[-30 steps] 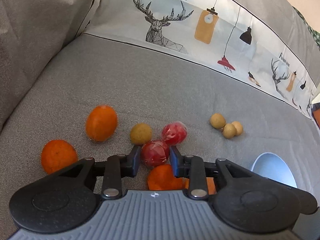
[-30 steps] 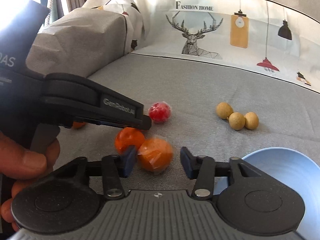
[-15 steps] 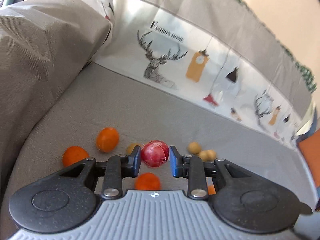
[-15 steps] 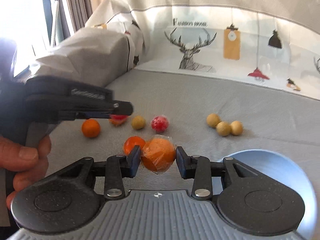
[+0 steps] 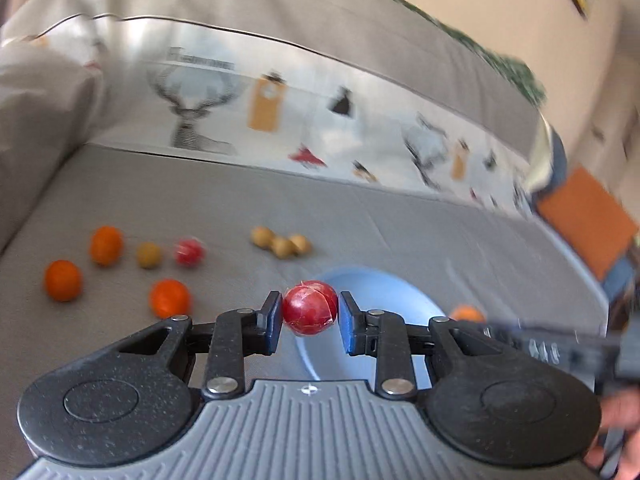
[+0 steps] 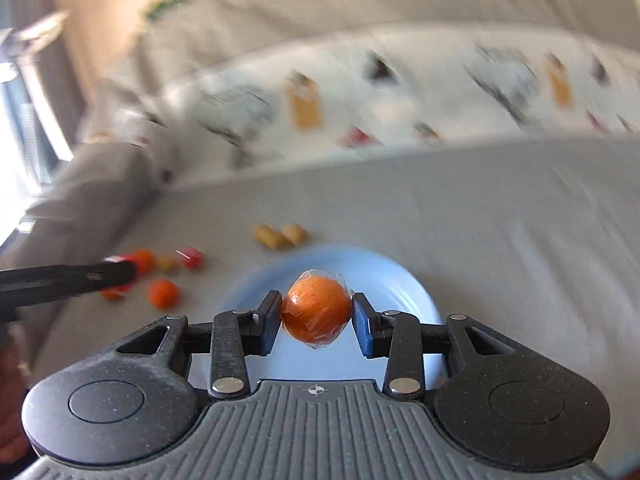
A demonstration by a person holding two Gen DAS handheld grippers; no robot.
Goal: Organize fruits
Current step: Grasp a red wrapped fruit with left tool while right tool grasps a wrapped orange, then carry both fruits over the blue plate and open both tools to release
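Observation:
My left gripper (image 5: 309,320) is shut on a wrapped red fruit (image 5: 310,306) and holds it in the air just left of the light blue plate (image 5: 384,288). My right gripper (image 6: 316,320) is shut on a wrapped orange fruit (image 6: 317,306) and holds it above the same plate (image 6: 400,280). In the left wrist view the right gripper with its orange fruit (image 5: 466,314) shows at the plate's right edge. On the grey sofa seat lie oranges (image 5: 63,280), a second red fruit (image 5: 188,251), a yellow-brown fruit (image 5: 149,255) and three small tan fruits (image 5: 282,242).
The sofa back has a printed deer cover (image 5: 192,120). A grey cushion (image 5: 36,112) stands at the left end. An orange cushion (image 5: 584,224) lies at the far right. The sofa's front edge runs along the right in the left wrist view.
Both grippers have lifted their fruits off the seat and swung right toward the blue plate. The right gripper closed on the orange fruit. Both views are blurred by motion.

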